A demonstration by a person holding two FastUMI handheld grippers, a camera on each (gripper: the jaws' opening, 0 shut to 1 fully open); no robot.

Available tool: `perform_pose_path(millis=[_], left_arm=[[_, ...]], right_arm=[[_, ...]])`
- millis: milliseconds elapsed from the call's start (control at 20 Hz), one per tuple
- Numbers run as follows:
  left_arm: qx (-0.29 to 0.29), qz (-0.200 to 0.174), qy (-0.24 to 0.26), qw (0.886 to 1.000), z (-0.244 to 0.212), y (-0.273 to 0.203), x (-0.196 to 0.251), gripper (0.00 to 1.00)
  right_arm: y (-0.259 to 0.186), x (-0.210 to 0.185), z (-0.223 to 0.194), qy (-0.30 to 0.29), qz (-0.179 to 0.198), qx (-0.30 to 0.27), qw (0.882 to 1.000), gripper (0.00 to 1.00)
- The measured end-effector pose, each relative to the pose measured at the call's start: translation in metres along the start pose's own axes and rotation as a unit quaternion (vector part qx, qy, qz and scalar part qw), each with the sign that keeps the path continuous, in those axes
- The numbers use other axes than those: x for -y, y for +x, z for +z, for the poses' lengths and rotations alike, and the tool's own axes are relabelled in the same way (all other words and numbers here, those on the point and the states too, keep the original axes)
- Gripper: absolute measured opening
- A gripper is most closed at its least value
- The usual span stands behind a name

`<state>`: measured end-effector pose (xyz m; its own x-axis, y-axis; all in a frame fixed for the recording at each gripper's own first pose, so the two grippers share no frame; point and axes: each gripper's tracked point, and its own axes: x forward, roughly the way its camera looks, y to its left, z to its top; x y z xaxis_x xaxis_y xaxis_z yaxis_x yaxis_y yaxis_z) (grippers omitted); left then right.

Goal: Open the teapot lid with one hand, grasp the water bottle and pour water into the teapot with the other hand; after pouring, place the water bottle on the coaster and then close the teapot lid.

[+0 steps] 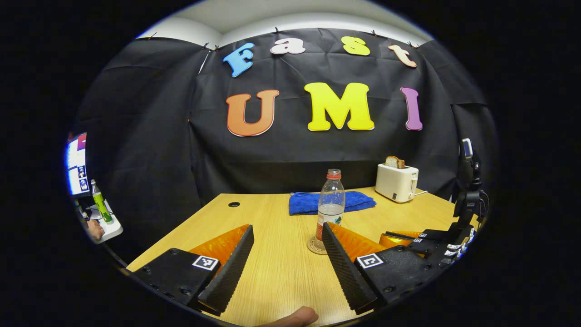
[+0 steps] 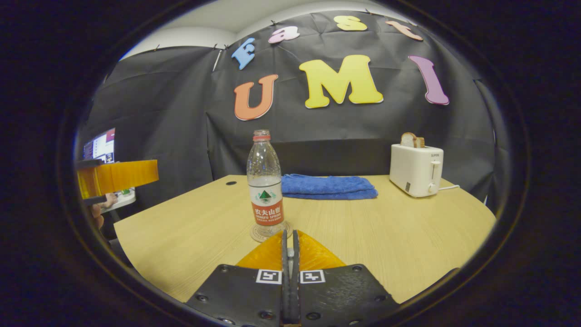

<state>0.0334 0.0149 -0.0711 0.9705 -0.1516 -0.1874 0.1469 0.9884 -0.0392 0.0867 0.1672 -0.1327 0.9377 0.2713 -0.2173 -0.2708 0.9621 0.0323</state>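
Table (image 2: 363,236) bare wood, towel (image 2: 327,186) and toaster (image 2: 416,170) at back | bottle (image 2: 265,190) upright on coaster (image 2: 258,235) | left gripper (image 1: 286,254) spread wide, empty | right gripper (image 2: 289,245) clenched on nothing | step judged: bottle placed; next, closing teapot lid, teapot unseen.

Bare table (image 2: 363,236) lies around the water bottle (image 2: 264,190); towel (image 2: 327,186) and toaster (image 2: 416,170) seemingly well behind.

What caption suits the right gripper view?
Shut tongs face a water bottle on its coaster, towel and toaster behind.
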Motion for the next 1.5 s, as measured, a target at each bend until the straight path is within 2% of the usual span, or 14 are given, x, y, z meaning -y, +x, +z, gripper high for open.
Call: perform_pose_path(millis=[200,250,300,350,500,600,650,700,750,900,1050,1150,1300,1500], left_arm=[[-0.003,-0.007,-0.010,1.000,-0.003,0.003,-0.001,0.95],[-0.003,-0.011,-0.011,1.000,-0.002,0.003,0.001,0.90],[-0.004,-0.014,-0.012,1.000,-0.003,0.004,0.003,0.95],[-0.003,-0.022,-0.014,1.000,-0.002,0.002,0.008,0.90],[-0.005,-0.028,-0.012,1.000,-0.004,0.004,0.015,0.95],[-0.005,-0.031,-0.008,0.999,-0.004,0.003,0.019,0.95],[-0.005,-0.031,-0.006,0.999,-0.004,0.003,0.021,0.95],[-0.004,-0.031,-0.007,1.000,-0.002,0.001,0.022,0.95],[0.000,-0.032,-0.007,0.999,0.000,-0.001,0.027,0.95],[0.011,-0.035,0.003,0.999,0.008,-0.008,0.035,1.00],[0.014,-0.032,0.017,0.999,0.011,-0.013,0.040,0.95],[0.026,-0.028,0.022,0.999,0.021,-0.024,0.042,0.94],[0.036,-0.025,0.024,0.999,0.027,-0.031,0.046,0.94],[0.040,-0.001,0.031,0.999,0.030,-0.038,0.041,0.94]], right_arm=[[0.001,-0.004,0.000,-0.010,0.002,-0.003,1.000,0.02],[0.001,-0.002,0.002,-0.013,-0.001,0.000,1.000,0.03],[0.003,-0.004,0.001,-0.013,0.002,-0.002,1.000,0.04],[0.001,-0.009,0.000,-0.012,0.014,-0.003,1.000,0.05],[-0.006,-0.013,0.009,-0.023,0.010,0.007,1.000,0.06],[-0.016,-0.012,0.019,-0.029,0.008,0.017,0.999,0.16],[-0.023,-0.013,0.026,-0.030,0.006,0.025,0.999,0.29],[-0.029,-0.010,0.034,-0.030,0.002,0.035,0.999,0.32],[-0.038,-0.004,0.046,-0.031,-0.010,0.052,0.998,0.43],[-0.068,0.014,0.077,-0.041,-0.044,0.096,0.994,0.58],[-0.097,0.043,0.104,-0.047,-0.087,0.131,0.986,0.96],[-0.130,0.071,0.125,-0.063,-0.122,0.152,0.979,0.96],[-0.159,0.085,0.137,-0.065,-0.112,0.155,0.979,0.97],[-0.199,0.129,0.147,-0.078,-0.156,0.168,0.970,0.94]])
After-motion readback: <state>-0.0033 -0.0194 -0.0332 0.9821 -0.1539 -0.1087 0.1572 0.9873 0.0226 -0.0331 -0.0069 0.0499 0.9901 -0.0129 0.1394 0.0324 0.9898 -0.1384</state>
